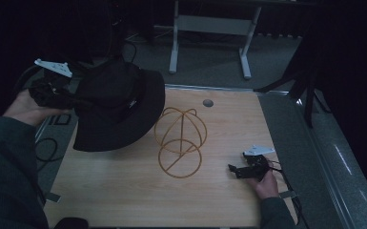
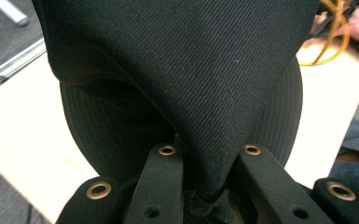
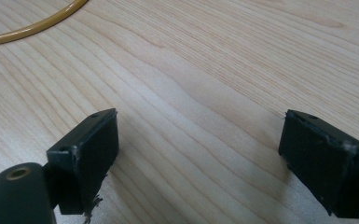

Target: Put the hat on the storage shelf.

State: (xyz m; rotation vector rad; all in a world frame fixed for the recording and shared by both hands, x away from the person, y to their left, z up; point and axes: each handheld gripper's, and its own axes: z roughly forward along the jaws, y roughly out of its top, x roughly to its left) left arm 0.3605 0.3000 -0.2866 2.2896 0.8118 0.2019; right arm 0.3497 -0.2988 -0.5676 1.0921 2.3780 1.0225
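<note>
The left hand-held gripper [image 1: 69,98] is raised at the far left of the scene, just off the left edge of the wooden surface [image 1: 124,191], and its jaws are clamped on a fold of a black brimmed hat [image 1: 119,107]. In the left gripper view the hat's cloth [image 2: 182,70] is bunched into a narrow tuck between the two black jaws, with the ribbed brim hanging behind it above the pale surface. From above, the hat hangs in the air over the far left part of the surface, its brim reaching towards a yellow wire hat stand [image 1: 180,142] that sits near the middle; whether the brim touches the wire cannot be told. The right hand-held gripper [image 1: 232,169] rests low at the near right of the surface, well apart from the hat, its jaws spread wide with bare wood between them. A curve of the stand's yellow ring [image 3: 32,25] lies beyond it.
</note>
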